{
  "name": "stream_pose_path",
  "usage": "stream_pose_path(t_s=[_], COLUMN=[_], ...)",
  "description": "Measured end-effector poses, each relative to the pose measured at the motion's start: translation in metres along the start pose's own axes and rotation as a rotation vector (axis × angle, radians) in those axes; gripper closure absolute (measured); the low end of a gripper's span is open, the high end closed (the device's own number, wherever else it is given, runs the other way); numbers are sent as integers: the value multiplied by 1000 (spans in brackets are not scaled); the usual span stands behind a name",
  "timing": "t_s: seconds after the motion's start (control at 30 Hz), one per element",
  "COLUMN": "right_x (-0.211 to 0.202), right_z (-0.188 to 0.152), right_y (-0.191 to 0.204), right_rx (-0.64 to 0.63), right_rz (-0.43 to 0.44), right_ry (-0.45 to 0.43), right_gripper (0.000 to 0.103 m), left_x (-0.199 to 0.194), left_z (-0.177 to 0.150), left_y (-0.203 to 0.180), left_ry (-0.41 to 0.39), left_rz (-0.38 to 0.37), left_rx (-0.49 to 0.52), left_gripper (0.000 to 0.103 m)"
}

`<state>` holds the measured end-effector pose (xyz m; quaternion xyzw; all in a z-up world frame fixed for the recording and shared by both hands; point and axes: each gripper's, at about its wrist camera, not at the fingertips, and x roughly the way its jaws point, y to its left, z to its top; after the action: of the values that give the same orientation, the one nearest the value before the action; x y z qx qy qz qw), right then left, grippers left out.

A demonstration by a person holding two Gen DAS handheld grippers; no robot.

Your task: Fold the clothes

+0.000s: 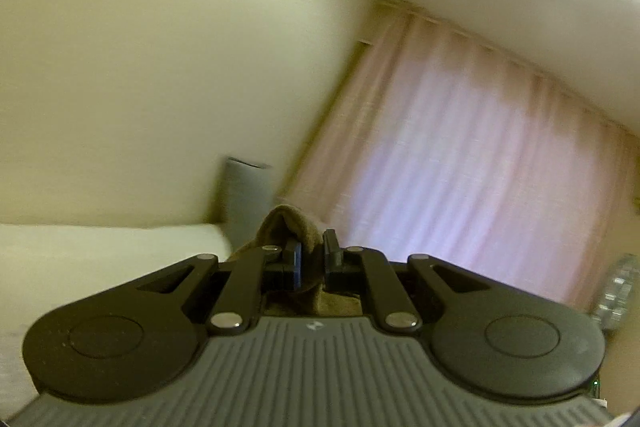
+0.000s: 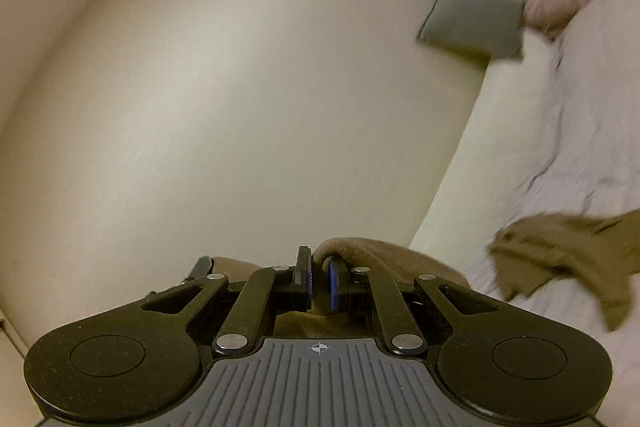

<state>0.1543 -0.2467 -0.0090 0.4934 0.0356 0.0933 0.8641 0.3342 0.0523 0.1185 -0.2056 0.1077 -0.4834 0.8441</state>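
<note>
My left gripper (image 1: 312,253) is shut on a fold of an olive-brown garment (image 1: 290,225) and is raised, tilted up toward the wall and curtain. The cloth bunches over the fingertips and hangs down behind them. My right gripper (image 2: 319,273) is shut on another part of the same olive-brown garment (image 2: 372,253), also lifted. More of the garment (image 2: 568,251) hangs or lies crumpled at the right over the white bed sheet (image 2: 580,131). Most of the garment is hidden below both grippers.
A cream wall (image 1: 160,47) fills most of both views. A pink curtain (image 1: 460,155) hangs at the right. A grey rectangular object (image 1: 246,191) stands by the wall corner; it also shows in the right wrist view (image 2: 472,21). A white bed edge (image 1: 100,247) lies at the left.
</note>
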Motion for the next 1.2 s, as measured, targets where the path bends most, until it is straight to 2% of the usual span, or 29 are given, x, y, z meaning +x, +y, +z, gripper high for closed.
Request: stream_pose_path(t_s=[0.1, 0.27, 0.33, 0.4, 0.43, 0.47, 0.5, 0.53, 0.6, 0.7, 0.77, 0.83, 0.93, 1.07, 1.2], right_x=[-73, -217, -276, -341, -367, -389, -411, -431, -478, -527, -550, -567, -560, -522, -474], right_z=[-4, -16, -31, -47, -53, -60, -67, -74, -93, -112, -123, -134, -145, -162, -178], right_y=[12, 34, 45, 57, 59, 56, 53, 49, 46, 49, 53, 54, 45, 24, 4], right_rx=[-31, -51, -74, -97, -91, -74, -53, -22, 20, 88, 123, 151, 136, 108, 47], right_rz=[-48, -183, -263, -416, -541, -676, -800, -897, -1027, -1132, -1185, -1241, -1337, -1441, -1508], right_ry=[-64, -128, -144, -159, -166, -173, -186, -218, -303, -380, -408, -419, -352, -205, -58], right_gripper=[96, 96, 95, 95, 93, 68, 37, 32, 32, 32, 32, 32, 32, 32, 32], left_x=[4, 17, 23, 31, 34, 36, 35, 31, 16, -12, -25, -29, -36, -21, -22], left_z=[-22, -74, -112, -167, -194, -223, -252, -275, -323, -370, -394, -407, -407, -392, -386], left_y=[-51, -154, -198, -252, -278, -304, -324, -336, -351, -333, -315, -292, -277, -280, -278], left_ry=[44, 178, 279, 467, 562, 663, 755, 824, 957, 1108, 1175, 1193, 1174, 1101, 1049], left_rz=[-111, -339, -463, -570, -576, -571, -550, -526, -465, -374, -282, -205, -168, -196, -213], left_rx=[-28, -67, -76, -86, -75, -47, 4, 47, 127, 202, 266, 323, 357, 408, 529], left_gripper=[96, 96, 95, 93, 89, 87, 86, 86, 85, 83, 83, 84, 84, 78, 72])
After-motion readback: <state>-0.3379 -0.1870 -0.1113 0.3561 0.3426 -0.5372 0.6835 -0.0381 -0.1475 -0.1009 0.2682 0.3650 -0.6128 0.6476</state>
